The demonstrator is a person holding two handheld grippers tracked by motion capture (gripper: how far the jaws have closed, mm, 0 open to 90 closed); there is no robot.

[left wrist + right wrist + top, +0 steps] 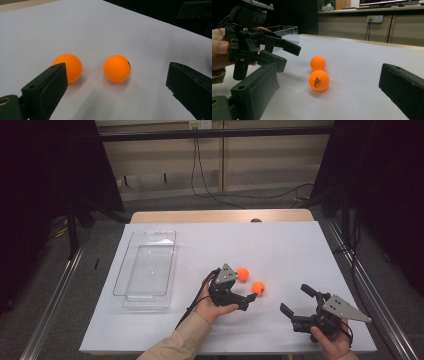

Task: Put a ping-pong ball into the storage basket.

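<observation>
- High view, nearest the person: the right gripper (pixel 296 301) sits at the near right of the white table (pixel 300 245), well apart from the nearer orange plastic ball (pixel 258 288), which I take as the landmark. Its jaws stand wide open and hold nothing.
- Left gripper (pixel 248 300) lies just beside that nearer ball, on its near-left side, jaws spread wide and empty.
- Left gripper view puts the nearer ball (pixel 116 68) ahead of the jaws and between their lines, resting on the table and not yet enclosed; a short push forward would likely bring it in. The left hand is clearly the closer one.
- Being round, the ball has no long axis and points no way; its printed mark faces the right gripper, as the right gripper view (pixel 319 80) shows.
- Second orange ball (pixel 243 273) rests just beyond-left of the landmark, near it; whether they touch I cannot tell.
- Clear plastic rectangular tray (pixel 123 270) lies well to the landmark's left, empty, its long axis running away from the person.
</observation>
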